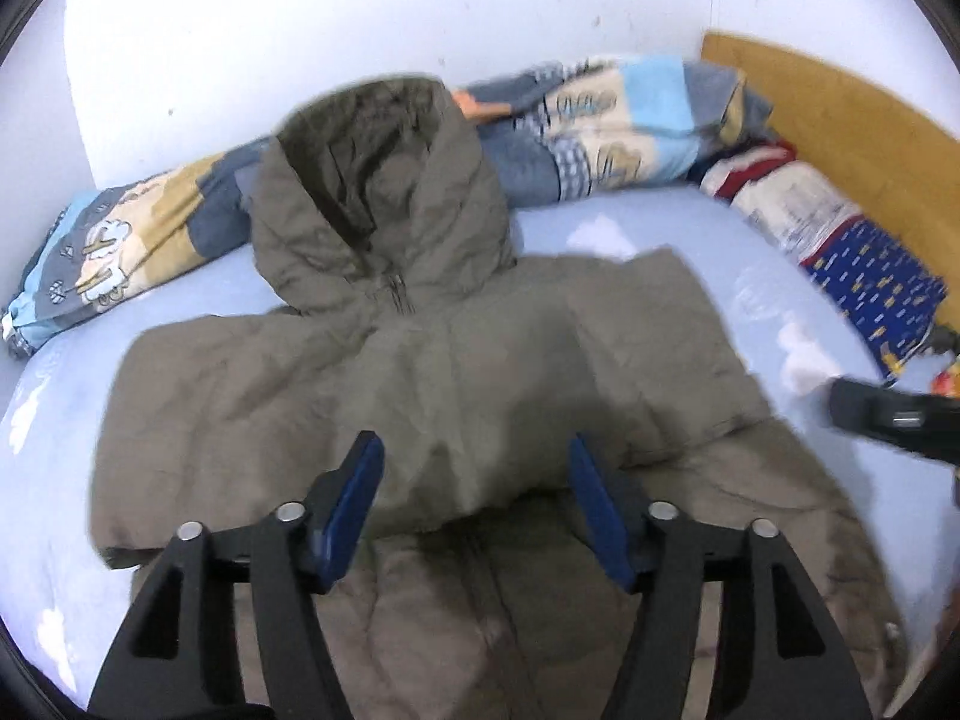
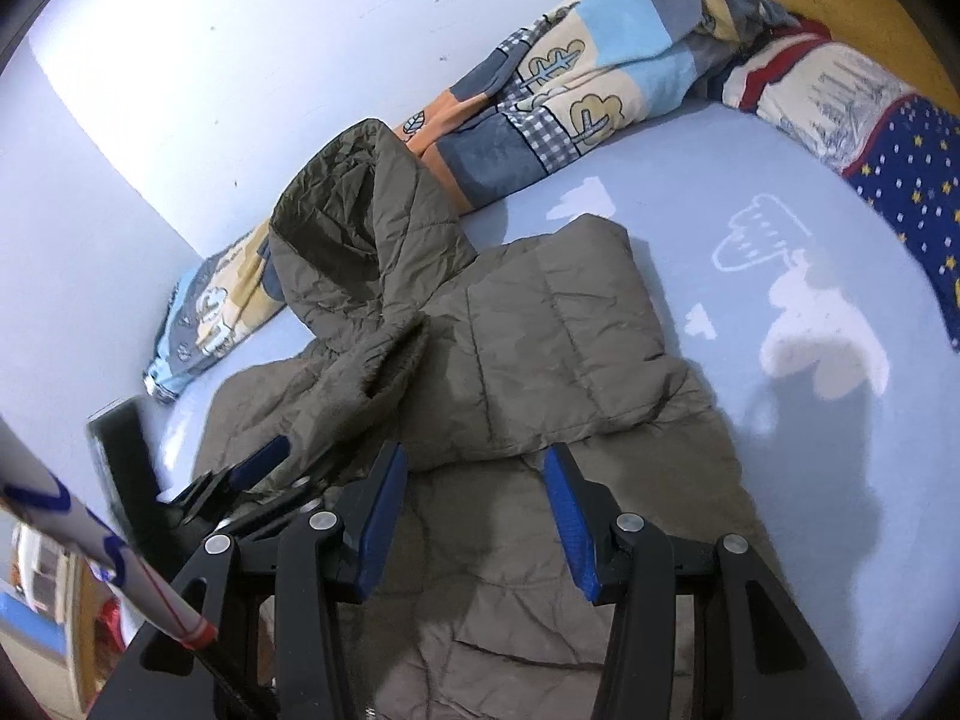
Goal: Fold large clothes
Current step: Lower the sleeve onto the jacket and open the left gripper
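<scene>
While spread over the pale blue sheet (image 2: 690, 180), jacket (image 1: 480, 360) lies with sleeves folded in across the chest, hood (image 1: 384, 192) up by the quilt (image 1: 600, 120). Left gripper (image 1: 477, 504) over the sleeve hems — parted, nothing pinched. Right gripper (image 2: 477, 516) likewise parted, empty — poised above the jacket.

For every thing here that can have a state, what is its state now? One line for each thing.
jacket: lies flat on the bed, zipped, both sleeves folded in over the chest.
hood: open, propped up against the quilt.
quilt: bunched along the wall.
pillow: lies by the headboard.
left tongs: open, holding nothing, above the jacket.
right tongs: open, holding nothing, above the jacket.
</scene>
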Motion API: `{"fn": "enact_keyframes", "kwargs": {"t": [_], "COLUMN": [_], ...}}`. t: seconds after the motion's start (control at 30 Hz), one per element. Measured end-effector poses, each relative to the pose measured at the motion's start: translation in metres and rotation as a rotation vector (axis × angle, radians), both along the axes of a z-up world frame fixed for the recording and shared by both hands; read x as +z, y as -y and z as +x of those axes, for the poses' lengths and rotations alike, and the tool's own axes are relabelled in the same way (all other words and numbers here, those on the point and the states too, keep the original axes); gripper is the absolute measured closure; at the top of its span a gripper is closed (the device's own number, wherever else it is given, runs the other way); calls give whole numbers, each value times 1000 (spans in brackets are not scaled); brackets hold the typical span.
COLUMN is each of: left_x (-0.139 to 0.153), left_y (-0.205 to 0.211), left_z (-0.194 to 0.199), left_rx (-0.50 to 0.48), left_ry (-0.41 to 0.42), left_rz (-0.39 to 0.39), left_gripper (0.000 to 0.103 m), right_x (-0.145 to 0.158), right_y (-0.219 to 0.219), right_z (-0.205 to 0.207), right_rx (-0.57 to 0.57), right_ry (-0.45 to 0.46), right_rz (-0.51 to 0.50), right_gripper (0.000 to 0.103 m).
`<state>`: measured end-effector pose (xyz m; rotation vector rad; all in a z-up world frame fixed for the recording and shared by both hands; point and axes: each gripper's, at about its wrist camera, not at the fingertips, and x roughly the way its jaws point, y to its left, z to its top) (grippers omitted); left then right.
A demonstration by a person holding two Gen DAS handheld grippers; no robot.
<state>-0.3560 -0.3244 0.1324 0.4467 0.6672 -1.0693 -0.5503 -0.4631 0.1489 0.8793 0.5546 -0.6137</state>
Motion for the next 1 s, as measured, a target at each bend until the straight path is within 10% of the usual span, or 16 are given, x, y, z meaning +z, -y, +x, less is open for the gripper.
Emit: {"fn": "enact_keyframes", "kwargs": {"t": [0.43, 0.87, 1.0], "left_x": [12, 11, 4], "left_y": [-149, -185, -183], "left_z": [104, 168, 184], "left_rx": [370, 424, 458], "left_ry": [6, -220, -258], "left_rz": [-88, -160, -155], "left_gripper": [30, 30, 30], "right_x": [-51, -84, -85], "right_y": [11, 13, 15], "right_z": [28, 87, 99], "right_rx": [37, -57, -42], "right_ry": [183, 170, 195], "right_rz": [251, 348, 331], "right_gripper": [47, 46, 79]}}
